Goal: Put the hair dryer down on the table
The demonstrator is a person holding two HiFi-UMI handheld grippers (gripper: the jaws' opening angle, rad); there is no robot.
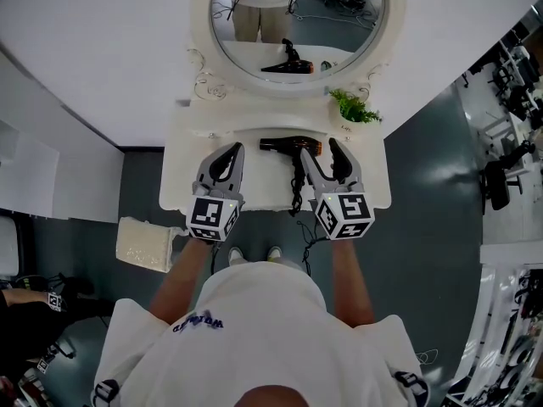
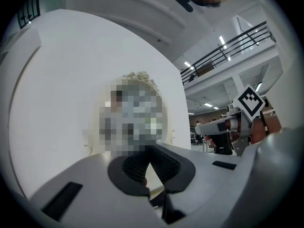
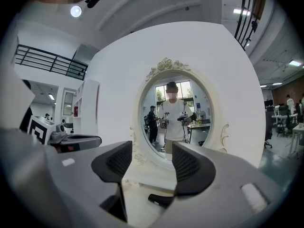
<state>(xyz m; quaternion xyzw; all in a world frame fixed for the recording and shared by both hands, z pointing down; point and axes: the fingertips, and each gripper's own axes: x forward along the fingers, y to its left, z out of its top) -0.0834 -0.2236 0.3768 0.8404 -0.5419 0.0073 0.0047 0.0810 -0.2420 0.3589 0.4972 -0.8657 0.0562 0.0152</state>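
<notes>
The hair dryer (image 1: 290, 146) lies flat on the tabletop (image 1: 254, 195), its cord (image 1: 297, 192) trailing over the front edge. Likely rigid, smooth and moderately heavy, so grip the handle. The right gripper (image 1: 319, 147) is just beside it, jaws wide apart and empty. The left gripper (image 1: 229, 155) has its jaws together, also empty.

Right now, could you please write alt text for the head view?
A black hair dryer lies on a white dressing table below an oval mirror, its cord trailing over the front edge. The person's left gripper, jaws shut, and right gripper, jaws open, hover over the table, empty.
</notes>
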